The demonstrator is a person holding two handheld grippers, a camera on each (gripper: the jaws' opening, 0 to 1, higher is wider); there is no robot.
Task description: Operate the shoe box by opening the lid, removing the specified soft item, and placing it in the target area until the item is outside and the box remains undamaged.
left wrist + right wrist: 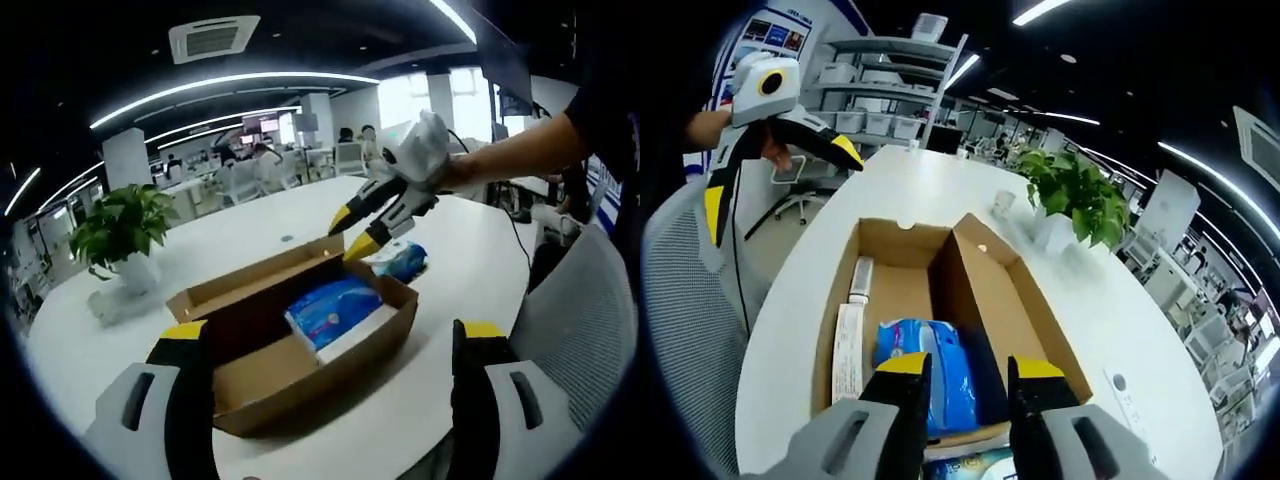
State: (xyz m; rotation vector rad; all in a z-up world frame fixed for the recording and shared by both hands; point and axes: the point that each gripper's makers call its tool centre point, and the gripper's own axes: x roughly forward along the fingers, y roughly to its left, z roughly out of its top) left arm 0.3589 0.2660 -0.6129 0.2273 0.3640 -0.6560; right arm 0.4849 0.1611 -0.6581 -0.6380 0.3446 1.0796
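An open cardboard shoe box (300, 375) (1035, 330) lies on the white table, its lid flap standing upright along one side. A soft blue-and-white pack (335, 305) (925, 370) rests inside, next to a white strip (847, 350) and a small tube (860, 280). My left gripper (334, 332) is open wide, its jaws framing the box from the near side; it also shows as the left gripper (780, 178) beyond the box's far end. My right gripper (970, 368) hovers open just above the pack with nothing between its jaws, and appears as the right gripper (350, 232) over the box's far edge.
A second blue-and-white pack (405, 260) (970, 465) lies on the table beside the box. A potted plant (125, 235) (1075, 200) and a small cup (1002, 203) stand farther along the table. A grey mesh chair (580, 330) (680, 330) sits at the table's edge.
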